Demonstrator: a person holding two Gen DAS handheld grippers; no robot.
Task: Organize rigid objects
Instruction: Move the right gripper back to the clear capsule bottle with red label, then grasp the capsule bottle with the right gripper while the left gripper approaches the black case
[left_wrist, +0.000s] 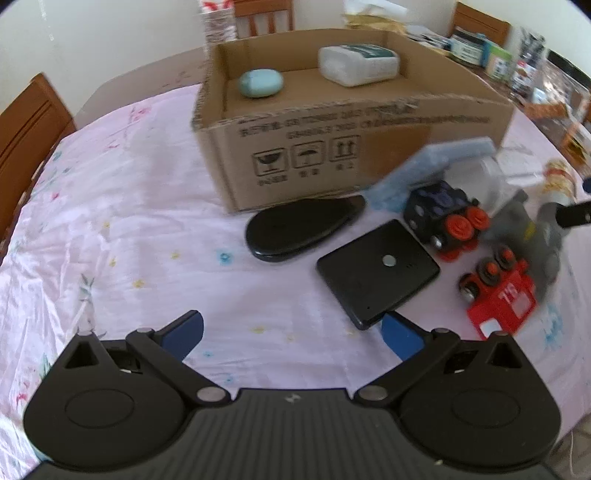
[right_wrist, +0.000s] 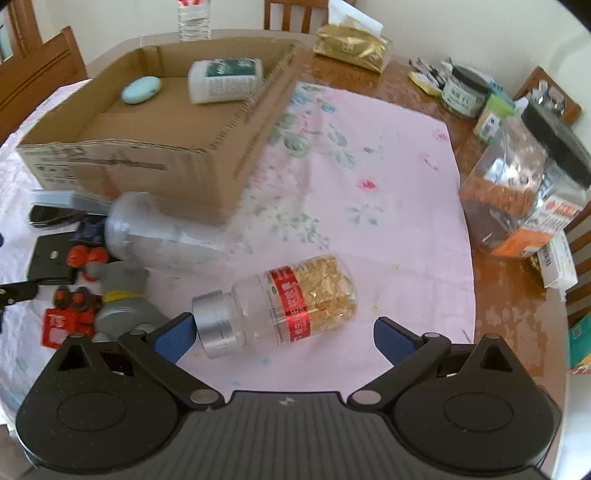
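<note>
Right gripper (right_wrist: 282, 334) hangs with jaws wide apart around a capsule bottle (right_wrist: 280, 302) lying on its side, well in front of the cardboard box (right_wrist: 122, 157). Left gripper (left_wrist: 291, 332) is spread too, empty, near a black square case (left_wrist: 378, 271). Only 2 items sit inside the box — a blue soap (left_wrist: 260, 83) and a white bottle (left_wrist: 358, 64). Toy trains (left_wrist: 447, 223) and other items in front of the box remain, so most sorting seems undone.

Each gripper, left (left_wrist: 291, 330) and right (right_wrist: 282, 334), has a black ribbed body flanked by two rounded black housings. Black linkage arms with silver pivot pins carry blue finger pads (right_wrist: 173, 338).
</note>
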